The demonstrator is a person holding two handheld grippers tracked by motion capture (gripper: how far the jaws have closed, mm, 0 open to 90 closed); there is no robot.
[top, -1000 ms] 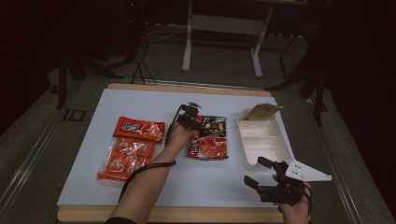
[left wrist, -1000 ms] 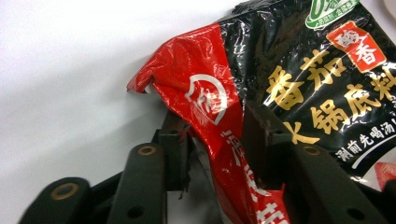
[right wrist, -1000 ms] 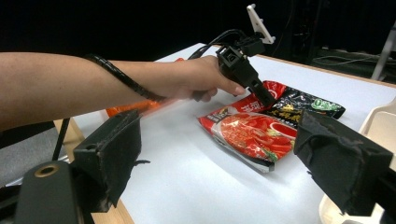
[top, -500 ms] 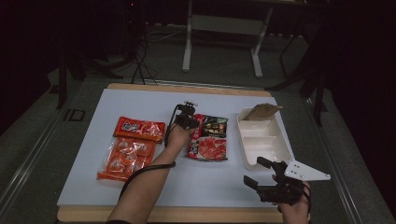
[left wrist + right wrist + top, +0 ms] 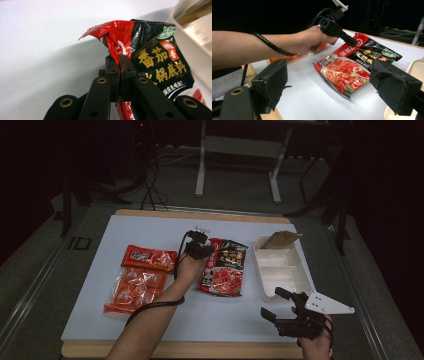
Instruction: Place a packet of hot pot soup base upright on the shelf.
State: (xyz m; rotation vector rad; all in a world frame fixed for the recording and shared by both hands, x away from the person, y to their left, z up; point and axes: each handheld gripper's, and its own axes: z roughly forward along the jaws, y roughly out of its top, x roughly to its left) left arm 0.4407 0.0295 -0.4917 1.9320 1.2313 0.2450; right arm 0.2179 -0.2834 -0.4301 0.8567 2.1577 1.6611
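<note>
Red-black soup-base packet (image 5: 150, 62): my left gripper (image 5: 120, 65) is pinching its corner, hiding the edge; right gripper (image 5: 280, 304) is idling agape.

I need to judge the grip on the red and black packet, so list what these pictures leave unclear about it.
- How far the packet's pinched corner runs between the jaws: left gripper view, the shut left hand-held gripper covers it.
- The packet's lower part: left gripper view, cut off by the bottom edge.
- Whether the corner is off the table: high view, the hand hides it.
- The small print: all views, too small.
- The tray's far compartment contents: high view, brown paper covers them.
</note>
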